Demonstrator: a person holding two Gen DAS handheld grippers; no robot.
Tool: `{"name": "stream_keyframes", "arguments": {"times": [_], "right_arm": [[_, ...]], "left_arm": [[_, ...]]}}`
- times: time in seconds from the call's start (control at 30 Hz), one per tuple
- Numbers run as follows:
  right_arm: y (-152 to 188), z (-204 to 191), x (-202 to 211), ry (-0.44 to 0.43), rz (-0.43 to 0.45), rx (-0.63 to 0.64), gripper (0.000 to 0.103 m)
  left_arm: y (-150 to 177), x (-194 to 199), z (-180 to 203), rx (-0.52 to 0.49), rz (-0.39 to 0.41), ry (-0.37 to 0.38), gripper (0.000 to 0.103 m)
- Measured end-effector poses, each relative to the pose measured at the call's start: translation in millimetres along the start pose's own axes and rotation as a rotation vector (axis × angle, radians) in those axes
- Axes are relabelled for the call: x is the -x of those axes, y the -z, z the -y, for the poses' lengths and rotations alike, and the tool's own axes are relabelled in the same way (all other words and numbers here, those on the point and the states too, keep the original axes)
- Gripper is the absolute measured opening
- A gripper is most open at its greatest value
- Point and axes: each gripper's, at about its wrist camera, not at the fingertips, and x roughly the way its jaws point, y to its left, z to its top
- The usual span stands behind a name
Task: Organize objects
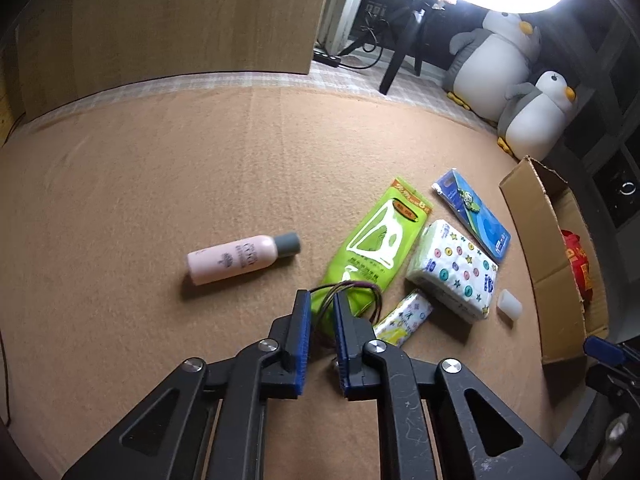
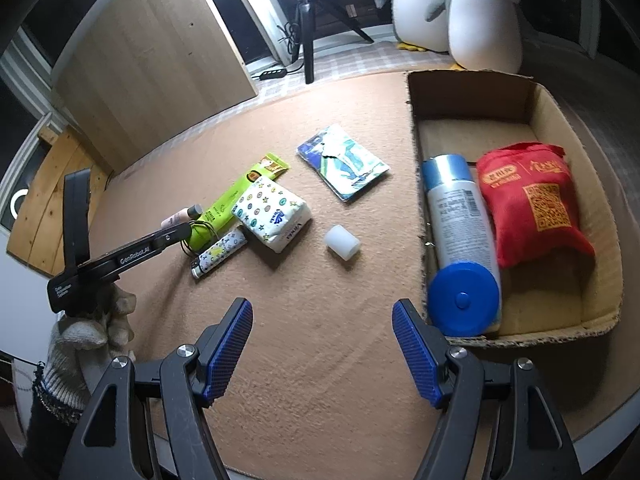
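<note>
**Left claw closed on green pouch, box lies to the right**

Cardboard box point(image 2: 516, 208) at the mat's right edge, already holding a blue-capped can point(image 2: 460, 240) and a red bag point(image 2: 532, 208). Loose items cluster mid-mat. Green pouch point(image 1: 376, 240) runs long-axis away from the left gripper point(image 1: 322, 300), whose jaws are nearly together over its near end and a loop of thin cord point(image 1: 360, 288); whether pouch or cord is pinched, cannot tell. Patterned tissue pack point(image 1: 452, 268) and small lighter-like stick point(image 1: 404, 316) sit just beside, between pouch and box, likely in the way. Pink bottle point(image 1: 240, 258) lies apart, leftward. Right gripper point(image 2: 322, 340) hovers jaws apart, empty, nearer the box. White cap point(image 2: 342, 242) lies alone.
</note>
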Motion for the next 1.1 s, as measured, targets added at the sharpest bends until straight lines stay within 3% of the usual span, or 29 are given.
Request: {"name": "stream_keyframes", "arguments": {"times": [0.07,0.1,0.13,0.4,0.43,0.53,0.57,0.9,0.97,1.03,1.1], "right_arm": [[-1.1,-1.8,-2.2,-0.002,-0.003,0.003,0.069],[-1.5,-3.0,-3.3,-0.003,-0.005,0.005,0.069],[-2.2,-4.0,-4.5,0.051,0.033,-0.12,0.069],[-6.5,-10.4,-12.8,0.057,0.031,-0.148,0.069],[-6.9,-10.9,-13.7,0.058,0.029,-0.148,0.069],[-8.2,-11.8,-14.9,0.06,0.026,-0.148,0.069],[-8.5,-12.3,-15.3,0.061,0.025,-0.149,0.069],[-9.6,-11.1,-12.9,0.072,0.033,-0.161,0.069],[-9.9,-9.2,-13.5,0.076,0.033,-0.168,0.069],[-10.5,-8.4,-13.8,0.081,0.032,-0.169,0.069],[-11.7,-8.7,-14.2,0.086,0.032,-0.167,0.069]], "left_arm": [[3.7,3.0,-3.8,0.004,0.0,-0.004,0.002],[4.8,2.8,-6.0,0.006,-0.005,-0.008,0.002],[6.9,2.9,-8.7,0.009,-0.009,-0.008,0.002],[20.6,8.8,-26.3,0.061,-0.006,0.018,0.002],[20.0,11.0,-27.1,0.071,-0.001,0.031,0.008],[16.7,10.8,-19.8,0.036,-0.007,0.061,0.051],[16.4,10.2,-15.4,0.016,-0.004,0.055,0.056],[10.9,-16.4,1.0,-0.044,-0.043,0.016,0.053],[10.3,-19.6,2.6,-0.053,-0.047,0.016,0.036],[10.8,-20.8,3.3,-0.053,-0.046,0.018,0.03],[11.6,-20.3,2.8,-0.054,-0.043,0.016,0.017]]}}
